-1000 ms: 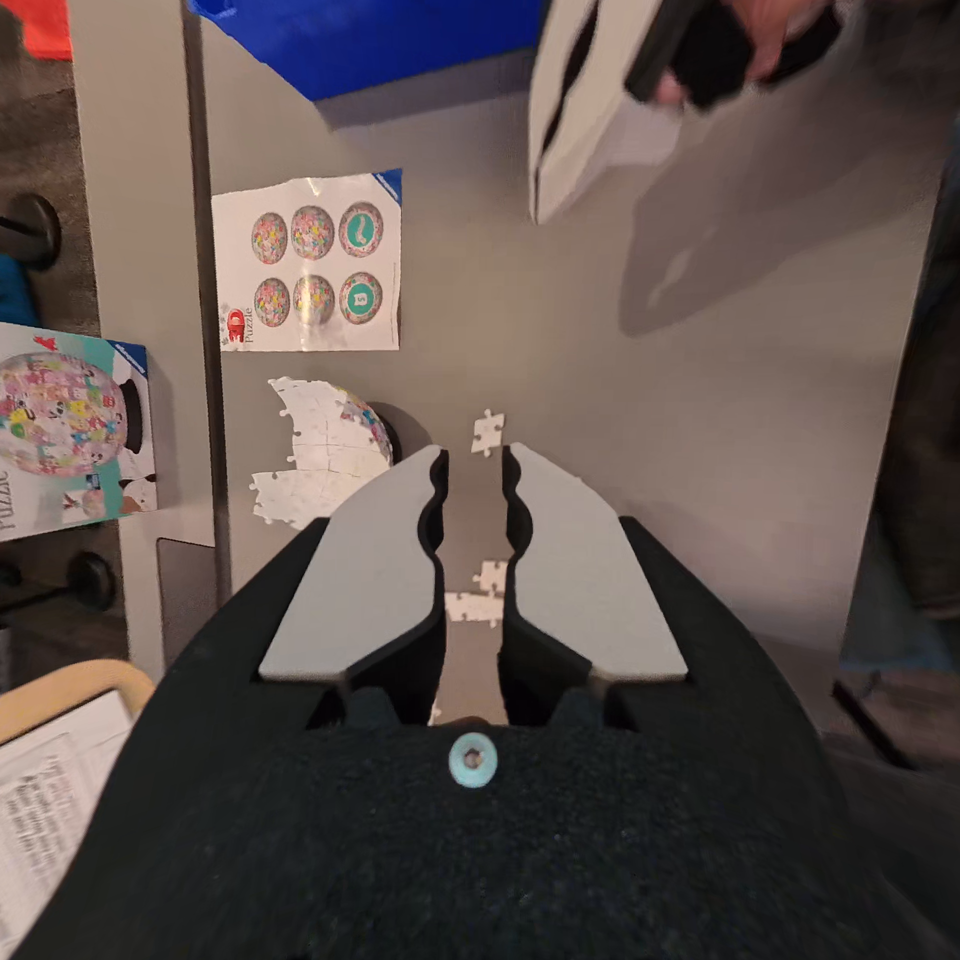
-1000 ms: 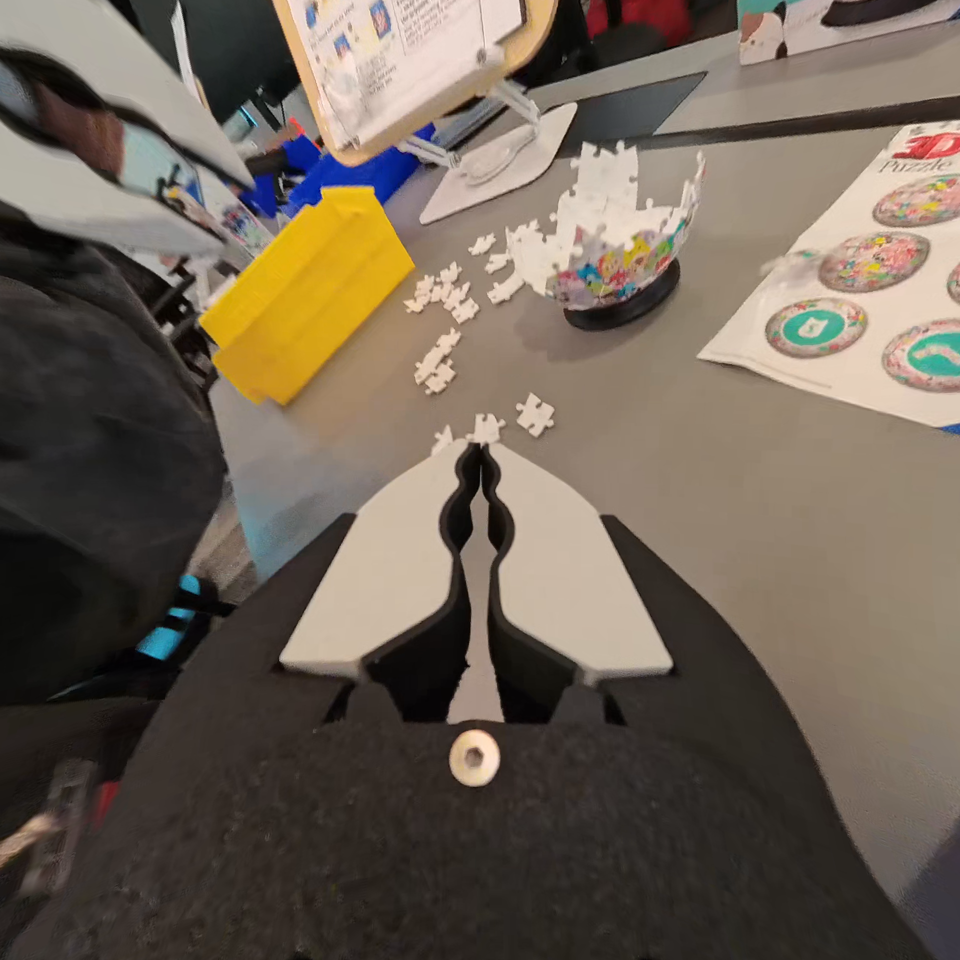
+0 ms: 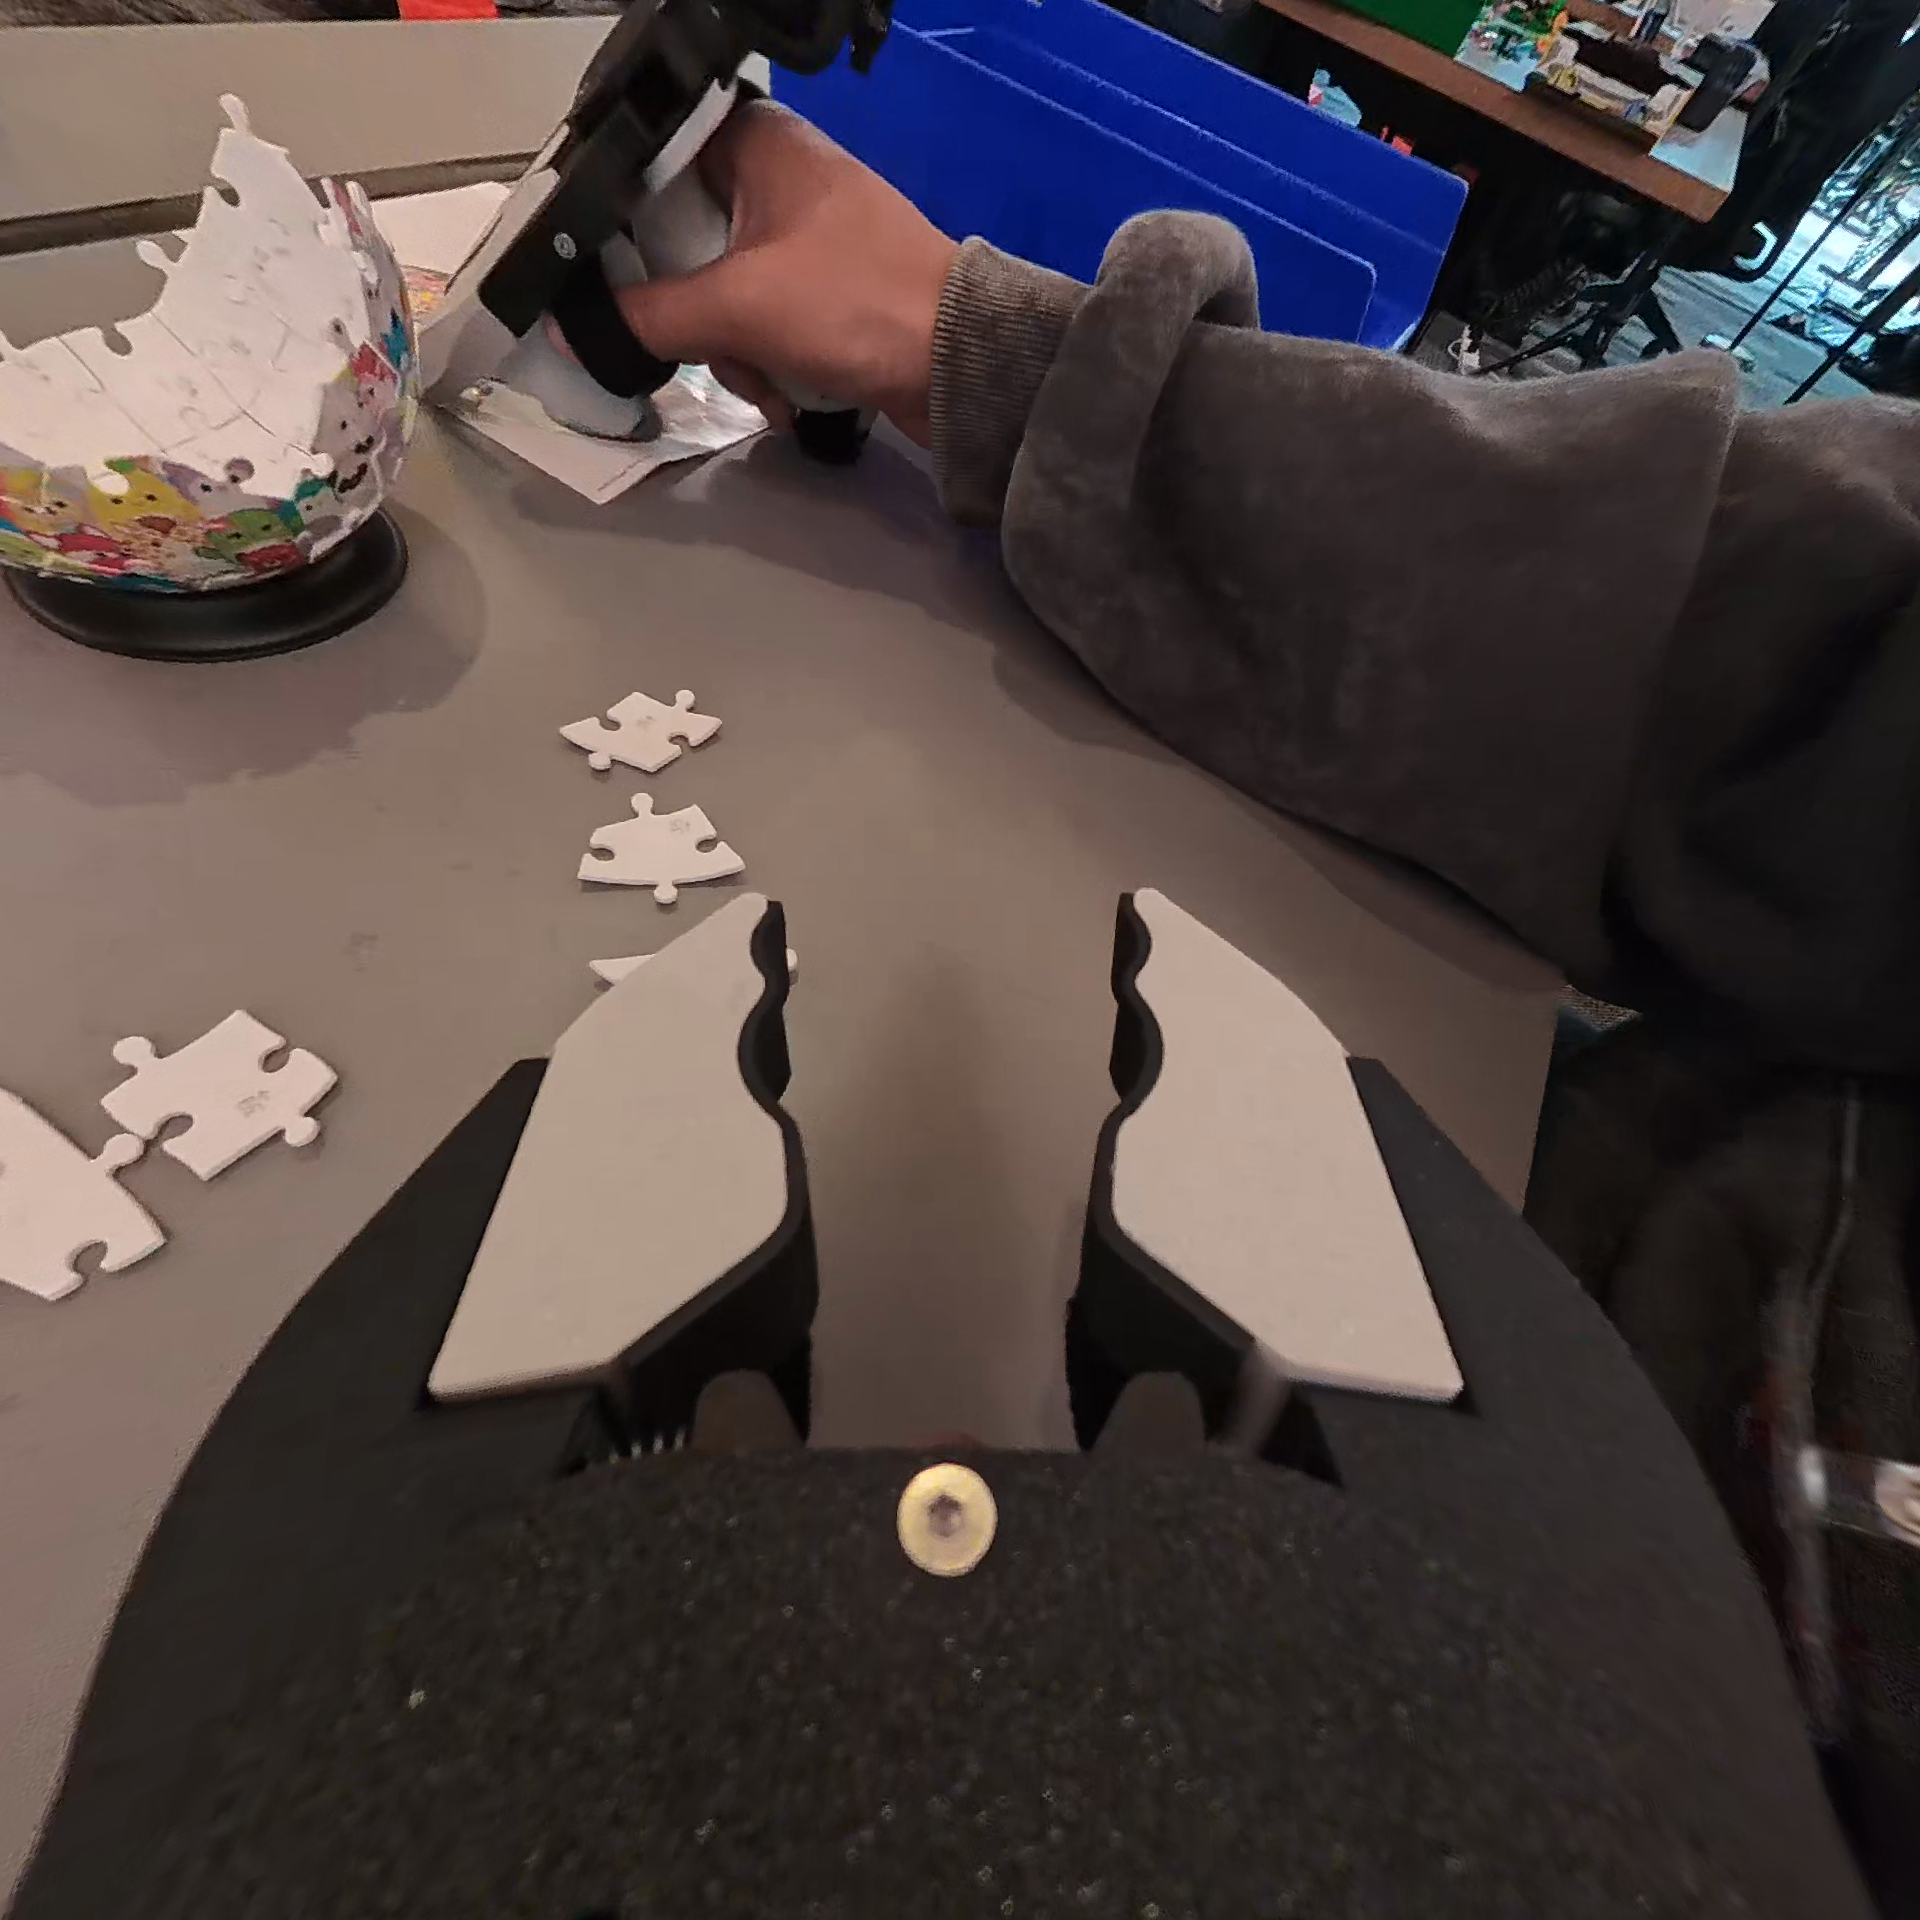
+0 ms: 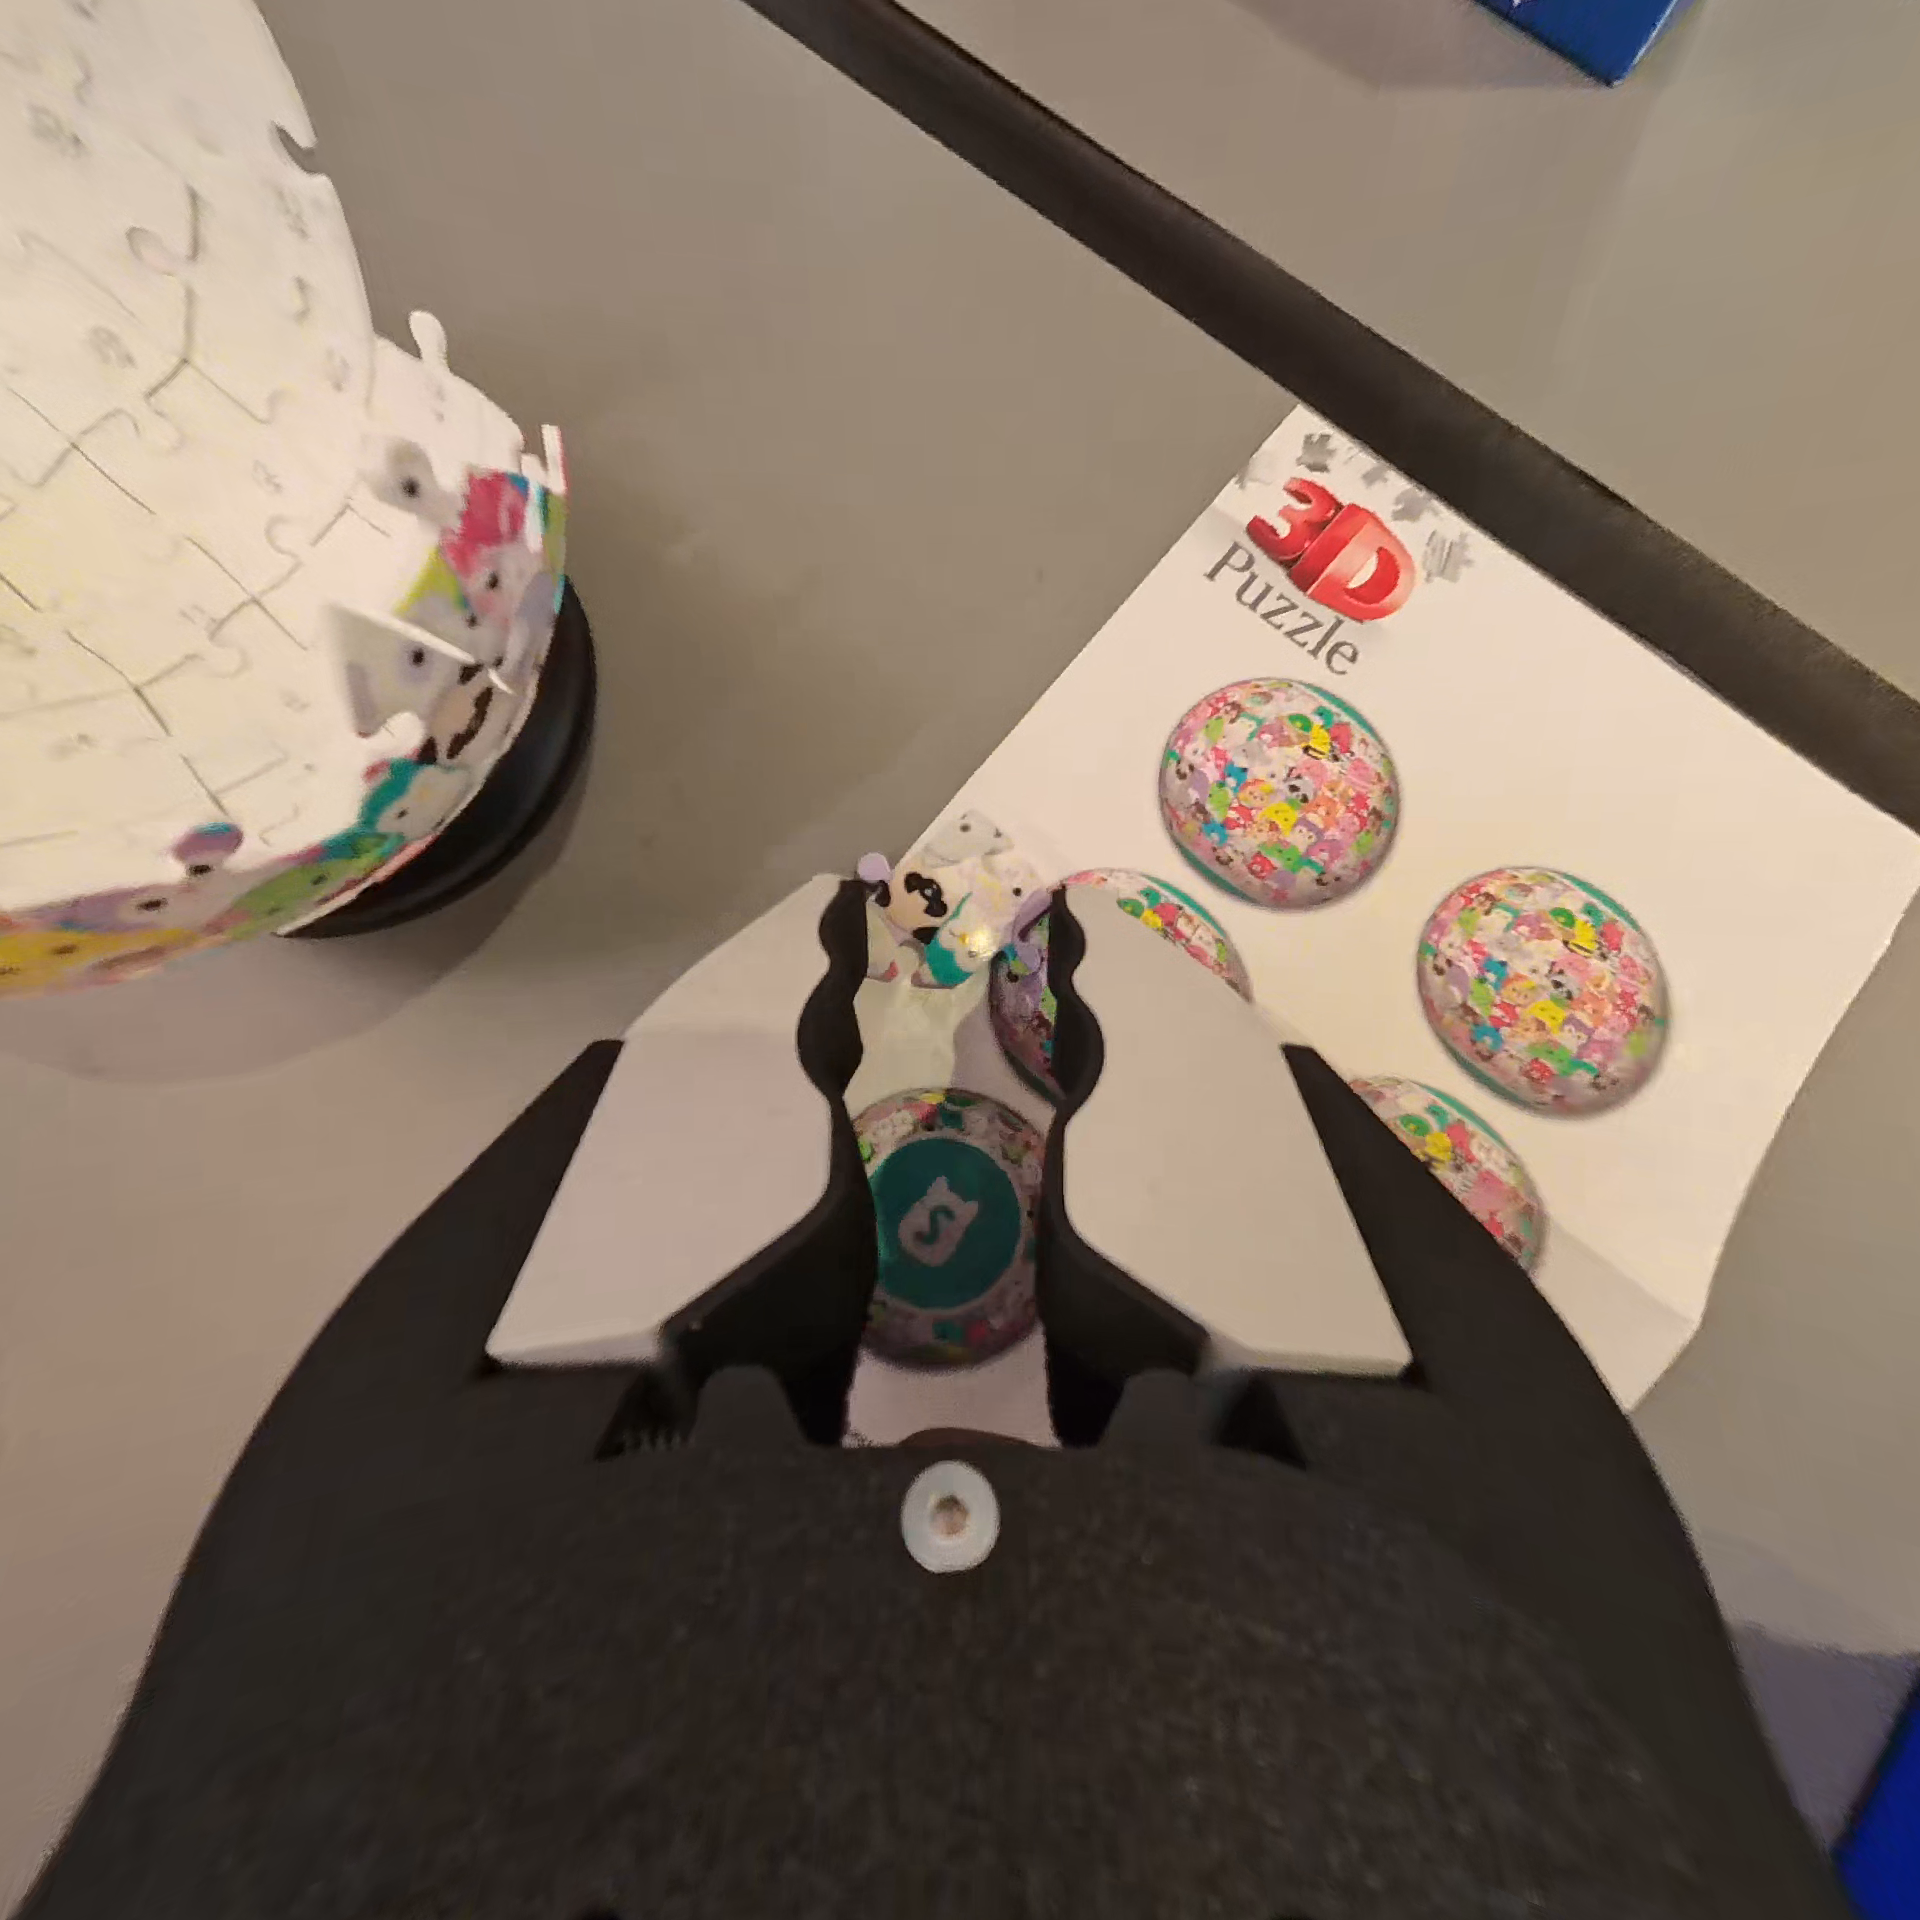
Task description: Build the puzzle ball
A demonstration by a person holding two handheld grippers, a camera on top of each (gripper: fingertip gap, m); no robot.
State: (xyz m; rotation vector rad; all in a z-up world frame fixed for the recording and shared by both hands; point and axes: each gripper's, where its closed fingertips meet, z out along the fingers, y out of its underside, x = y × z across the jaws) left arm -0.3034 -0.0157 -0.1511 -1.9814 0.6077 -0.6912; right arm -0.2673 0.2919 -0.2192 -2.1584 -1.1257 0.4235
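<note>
Left gripper (image 3: 945, 925) jaws spread; right gripper (image 4: 954, 914) jaws pinched.

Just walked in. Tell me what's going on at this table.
A person is building a half-finished puzzle ball on its black stand. The right gripper holds one colourful printed puzzle piece over the white instruction sheet. The left gripper, jaws open and empty, hovers near loose white puzzle pieces on the grey table.
</note>
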